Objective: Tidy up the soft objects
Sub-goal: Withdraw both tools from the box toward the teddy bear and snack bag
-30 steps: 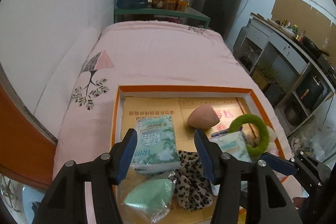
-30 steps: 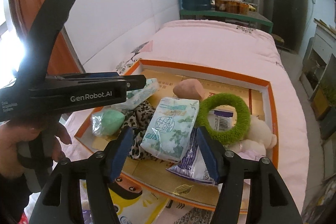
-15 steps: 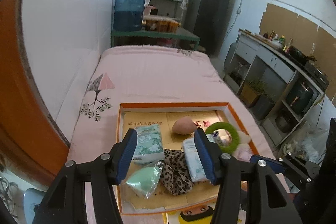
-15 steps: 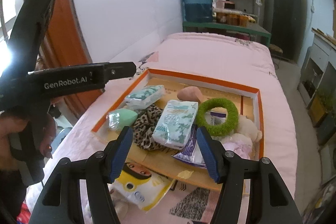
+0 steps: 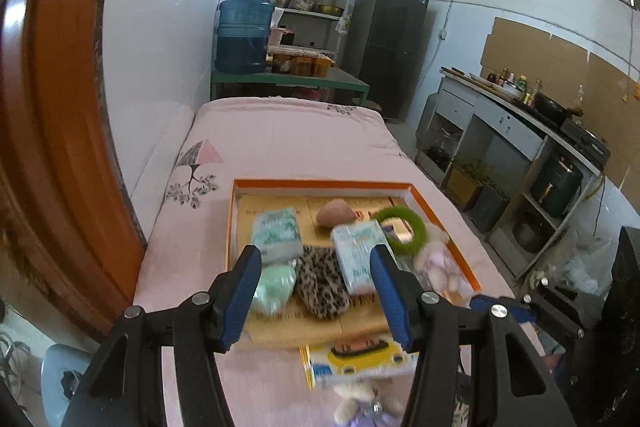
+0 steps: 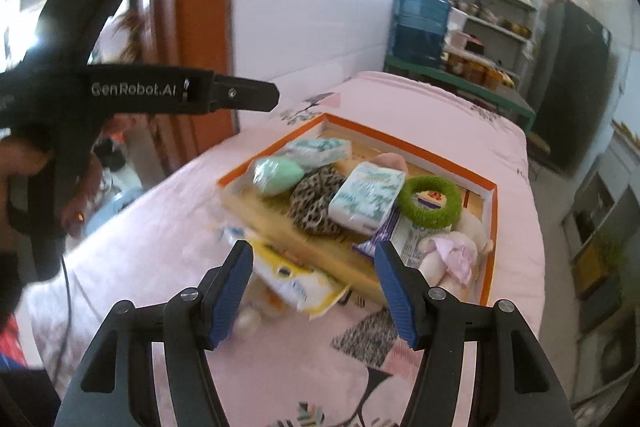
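An orange-rimmed shallow box (image 5: 320,183) (image 6: 448,165) lies on the pink bed. In it are two tissue packs (image 5: 277,234) (image 6: 366,197), a green bagged sponge (image 5: 274,287) (image 6: 277,177), a leopard-print cloth (image 5: 322,283) (image 6: 316,201), a pink sponge (image 5: 335,217), a green fuzzy ring (image 5: 400,229) (image 6: 430,201) and a plush toy (image 5: 436,265) (image 6: 450,251). My left gripper (image 5: 316,293) is open and empty, held above the box's near edge. My right gripper (image 6: 314,289) is open and empty, back from the box.
A yellow-and-white packet (image 5: 360,359) (image 6: 296,279) and a small plush (image 5: 360,403) lie on the bed in front of the box. A green table with a blue water jug (image 5: 244,35) stands beyond the bed. A kitchen counter (image 5: 520,131) runs along the right.
Both grippers have pulled back and up from the box, so it looks smaller and farther. The packet in front of the box has come into view. Both stay open and empty.
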